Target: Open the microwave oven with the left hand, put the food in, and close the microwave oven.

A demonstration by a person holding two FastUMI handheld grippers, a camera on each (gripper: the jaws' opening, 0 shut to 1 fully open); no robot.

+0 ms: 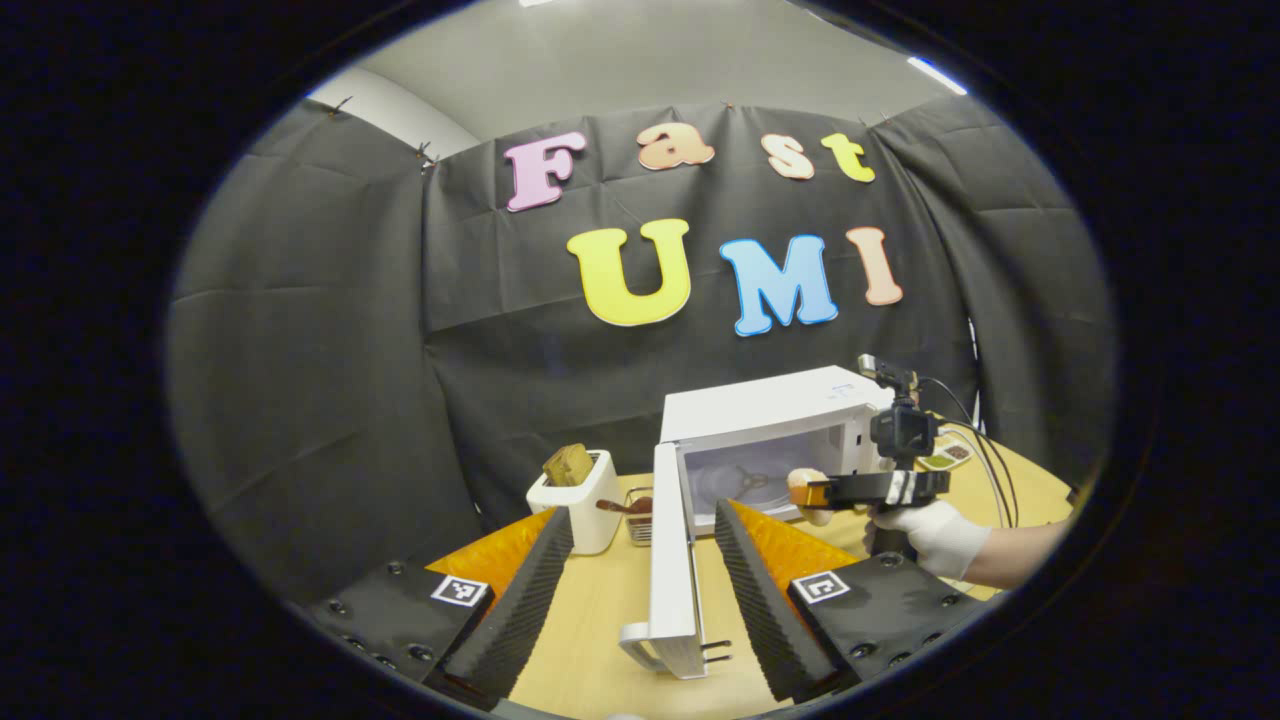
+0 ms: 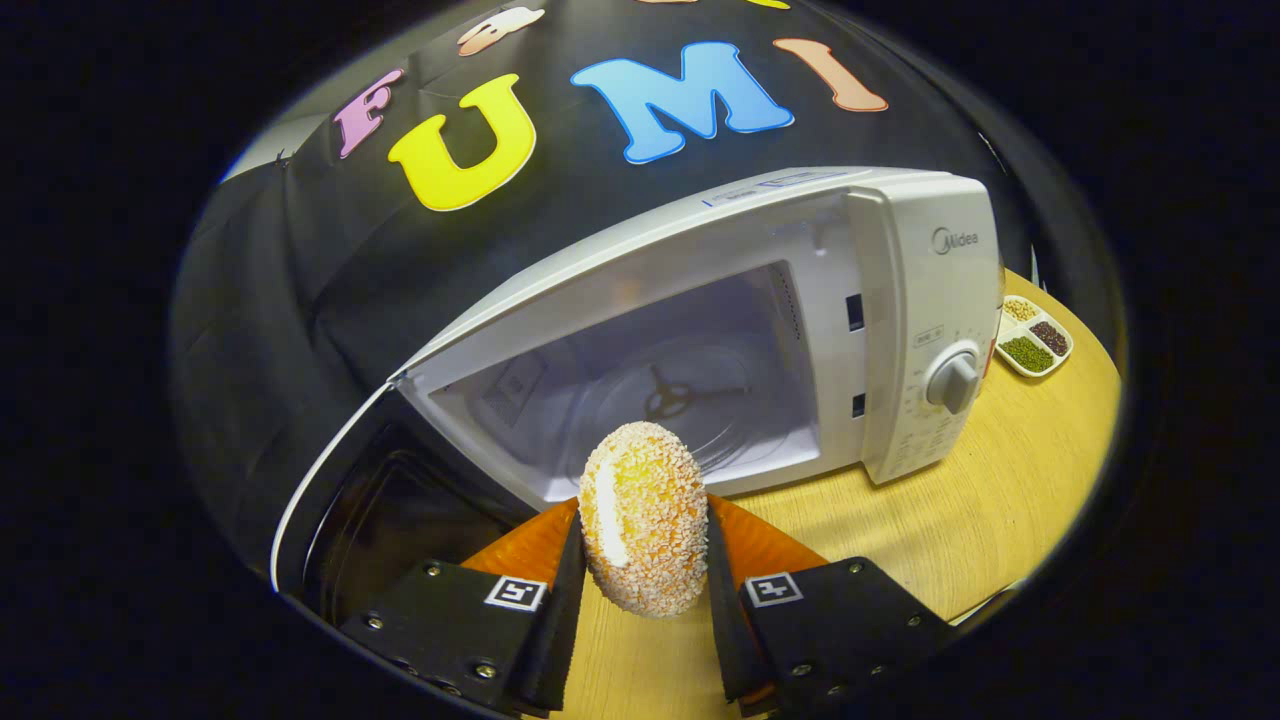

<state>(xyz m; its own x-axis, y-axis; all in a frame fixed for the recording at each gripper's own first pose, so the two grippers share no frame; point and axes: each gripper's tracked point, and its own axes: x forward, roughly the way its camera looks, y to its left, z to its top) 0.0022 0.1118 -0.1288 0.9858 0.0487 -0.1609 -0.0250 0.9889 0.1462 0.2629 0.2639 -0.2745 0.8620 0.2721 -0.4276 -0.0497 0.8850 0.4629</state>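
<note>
The white microwave (image 2: pixel 900 330) stands on the wooden table with its door (image 1: pixel 672 560) swung fully open toward me. Its cavity (image 2: pixel 660 390) shows a bare glass turntable. My right gripper (image 2: pixel 640 560) is shut on a crumb-coated oval food piece (image 2: pixel 645 515), held just in front of the cavity opening. In the left gripper view that right gripper (image 1: pixel 835 490) and its gloved hand (image 1: pixel 935 535) hold the food (image 1: pixel 803 487) at the oven mouth. My left gripper (image 1: pixel 640 560) is open, with its fingers on either side of the door's edge and apart from it.
A white toaster (image 1: pixel 580 500) with a slice of bread stands left of the microwave, a small wire basket (image 1: pixel 640 515) beside it. A divided dish of beans (image 2: pixel 1035 340) lies right of the microwave. Cables (image 1: pixel 985 440) trail behind the right gripper.
</note>
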